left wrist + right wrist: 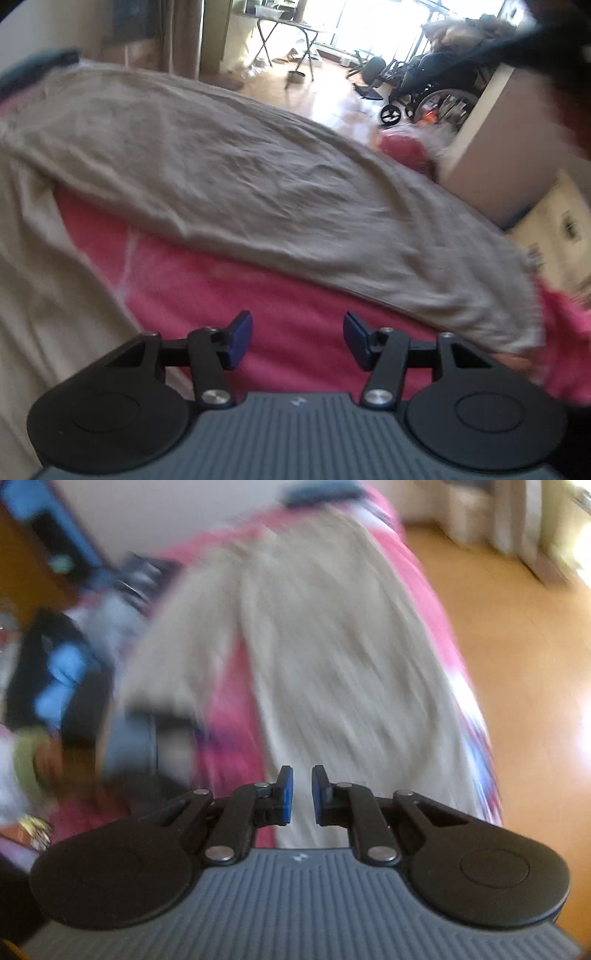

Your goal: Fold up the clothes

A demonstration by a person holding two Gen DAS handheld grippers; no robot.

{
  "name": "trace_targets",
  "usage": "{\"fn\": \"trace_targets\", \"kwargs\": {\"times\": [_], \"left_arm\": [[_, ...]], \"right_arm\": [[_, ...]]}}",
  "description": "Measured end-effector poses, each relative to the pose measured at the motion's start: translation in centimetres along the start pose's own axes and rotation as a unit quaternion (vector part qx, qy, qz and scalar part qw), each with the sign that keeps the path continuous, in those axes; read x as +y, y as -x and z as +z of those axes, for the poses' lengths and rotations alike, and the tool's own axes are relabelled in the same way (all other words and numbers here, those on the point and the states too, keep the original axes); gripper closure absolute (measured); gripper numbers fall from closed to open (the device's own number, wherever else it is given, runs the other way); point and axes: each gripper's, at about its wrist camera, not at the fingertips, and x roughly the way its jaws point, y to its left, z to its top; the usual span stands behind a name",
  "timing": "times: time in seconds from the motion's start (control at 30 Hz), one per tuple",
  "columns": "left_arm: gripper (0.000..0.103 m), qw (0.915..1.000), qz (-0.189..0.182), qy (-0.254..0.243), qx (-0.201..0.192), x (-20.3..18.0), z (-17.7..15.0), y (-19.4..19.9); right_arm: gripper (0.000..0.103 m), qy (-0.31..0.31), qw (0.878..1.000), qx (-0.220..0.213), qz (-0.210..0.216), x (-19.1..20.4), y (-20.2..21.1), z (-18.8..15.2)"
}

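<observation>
I see a beige garment spread flat across a pink bed cover. In the left wrist view it runs as a long band from the upper left to the lower right, with a second beige section lying down the left side and bare pink cover between the two.

My left gripper hangs above the bare pink cover, just short of the garment's near edge. Its fingers stand well apart, released, with nothing between them.

My right gripper is positioned over the near end of the garment. Its fingers are drawn nearly together, leaving only a narrow slit. I see no cloth in that slit. The right wrist view is heavily blurred.

In that view, the left gripper appears at left as a dark, smeared shape beside the pink cover. A wood floor lies to the right of the bed. A wheelchair stands in the background of the left wrist view.
</observation>
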Motion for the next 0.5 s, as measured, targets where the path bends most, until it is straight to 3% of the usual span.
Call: {"fn": "trace_targets", "kwargs": {"times": [0.13,0.23,0.33,0.4,0.5], "left_arm": [[0.046,0.9963,-0.024,0.075,-0.034,1.4,-1.1,7.3],[0.045,0.9884,-0.024,0.139,-0.055,2.5,-3.0,12.7],[0.044,0.9807,0.009,0.182,-0.070,2.7,-5.3,16.7],[0.043,0.9747,0.051,0.208,-0.065,2.6,-7.1,18.7],[0.042,0.9595,0.113,0.253,-0.047,2.8,-10.3,20.2]], "right_arm": [[0.093,0.045,0.996,-0.024,0.069,0.6,-4.8,6.3],[0.093,0.038,0.991,-0.017,0.129,1.8,-8.2,7.4],[0.091,0.021,0.984,0.008,0.176,2.8,-10.3,7.5],[0.086,0.007,0.978,0.030,0.204,3.3,-11.3,7.4],[0.080,-0.026,0.967,0.079,0.241,3.5,-13.6,5.6]]}}
